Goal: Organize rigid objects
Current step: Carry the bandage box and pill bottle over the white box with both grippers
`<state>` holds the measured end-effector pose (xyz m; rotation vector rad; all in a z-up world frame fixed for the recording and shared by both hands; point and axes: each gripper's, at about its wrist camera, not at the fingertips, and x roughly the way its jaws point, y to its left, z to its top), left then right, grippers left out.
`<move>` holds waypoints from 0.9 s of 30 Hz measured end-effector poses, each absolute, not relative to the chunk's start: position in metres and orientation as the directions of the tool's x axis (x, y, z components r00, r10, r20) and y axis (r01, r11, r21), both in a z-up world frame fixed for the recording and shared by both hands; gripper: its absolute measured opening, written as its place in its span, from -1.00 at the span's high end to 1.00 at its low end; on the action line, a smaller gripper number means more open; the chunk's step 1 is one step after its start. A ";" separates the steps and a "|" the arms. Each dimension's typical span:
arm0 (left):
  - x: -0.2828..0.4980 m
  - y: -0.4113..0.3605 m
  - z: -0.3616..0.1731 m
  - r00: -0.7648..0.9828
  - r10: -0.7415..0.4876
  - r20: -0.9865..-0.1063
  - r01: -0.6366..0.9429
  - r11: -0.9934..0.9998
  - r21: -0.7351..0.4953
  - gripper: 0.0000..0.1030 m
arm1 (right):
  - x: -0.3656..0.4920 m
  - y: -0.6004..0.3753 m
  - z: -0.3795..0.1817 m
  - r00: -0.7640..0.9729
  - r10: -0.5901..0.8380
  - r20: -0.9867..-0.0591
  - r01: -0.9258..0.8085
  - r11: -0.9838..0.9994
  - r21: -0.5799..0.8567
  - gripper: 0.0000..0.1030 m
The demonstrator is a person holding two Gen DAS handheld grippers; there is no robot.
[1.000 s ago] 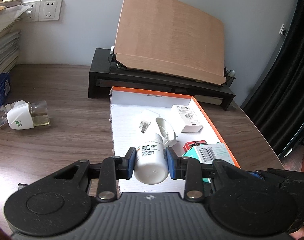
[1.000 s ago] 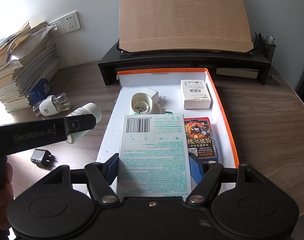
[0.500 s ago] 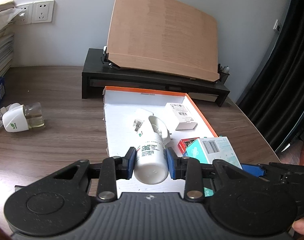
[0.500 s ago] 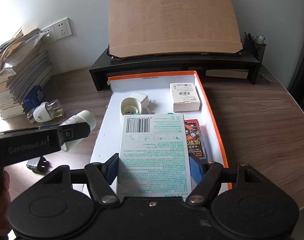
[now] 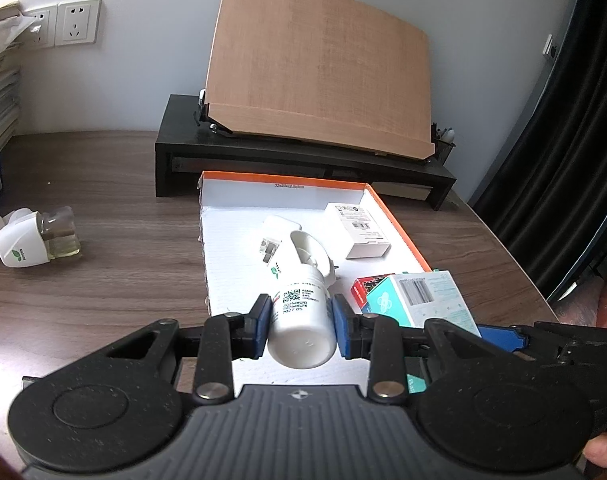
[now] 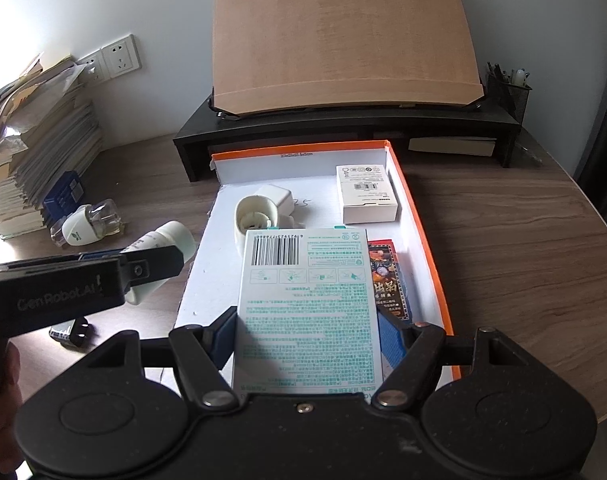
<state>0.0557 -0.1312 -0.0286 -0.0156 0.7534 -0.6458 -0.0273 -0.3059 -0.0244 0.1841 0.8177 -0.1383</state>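
My left gripper [image 5: 301, 316] is clamped on a white bottle [image 5: 301, 312], blue pads pressed to its sides, base toward the camera and neck pointing away. My right gripper [image 6: 309, 338] is closed on a flat teal-printed box [image 6: 309, 304], held by its long edges with the barcode end forward. Both loads hang above the near end of the orange-rimmed tray [image 6: 431, 240], my landmark for everything here.

I judge the step in hand to be setting these two down inside the tray. To do it well I would lower one at a time, so the grippers do not crowd each other, and pick bare white floor. The bottle is round and may roll, so I would lay it against a tray wall or another item before letting go. The box wants to go down flat.

Inside the tray, the white plug adapter [image 6: 259, 212] sits toward the far left, the small white carton [image 6: 365, 194] at the far right, and the red card pack [image 6: 387, 276] along the right wall, partly under my box. Outside the tray to its left, on the tabletop [image 6: 523, 248], lie a white vaporizer with a glass bottle [image 5: 31, 240] and a small black plug [image 6: 71, 332].
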 end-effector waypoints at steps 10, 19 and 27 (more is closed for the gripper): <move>0.058 -0.132 -0.030 0.546 -0.550 -0.631 0.538 0.808 -0.239 0.36 | -0.022 -0.305 -0.027 0.672 -0.046 -0.739 0.187 0.976 0.109 -0.63; 0.064 -0.132 -0.032 0.545 -0.550 -0.633 0.536 0.809 -0.242 0.36 | -0.017 -0.301 -0.029 0.664 -0.035 -0.747 0.175 0.978 0.109 -0.63; 0.066 -0.130 -0.032 0.546 -0.550 -0.632 0.533 0.810 -0.244 0.36 | -0.014 -0.298 -0.030 0.662 -0.031 -0.749 0.169 0.980 0.109 -0.63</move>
